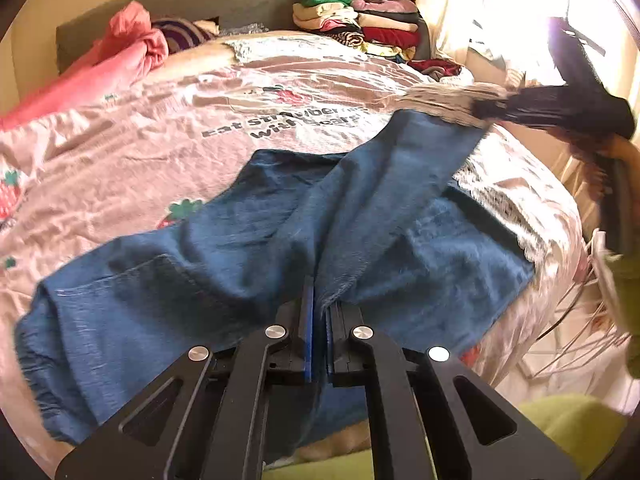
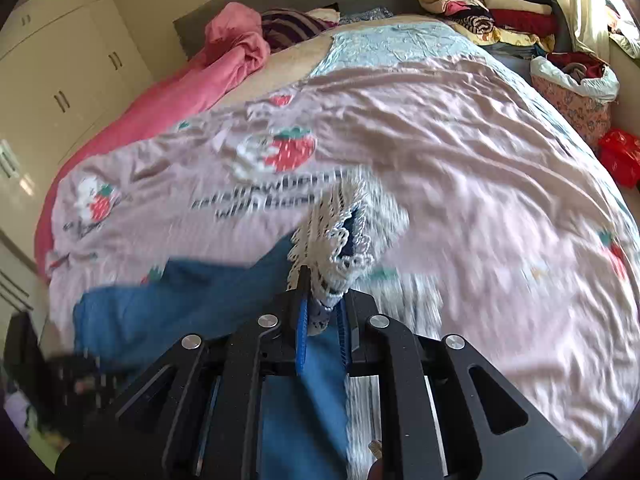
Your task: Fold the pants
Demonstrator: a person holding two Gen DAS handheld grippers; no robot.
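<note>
Both tools clamped the blue denim pants: left tool pinched mid-fabric, right tool lifted the lace-trimmed hem to fold over.

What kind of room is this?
Most likely a bedroom: a bed with a strawberry-print cover, a white wardrobe beside it, and folded clothes stacked near the headboard.
</note>
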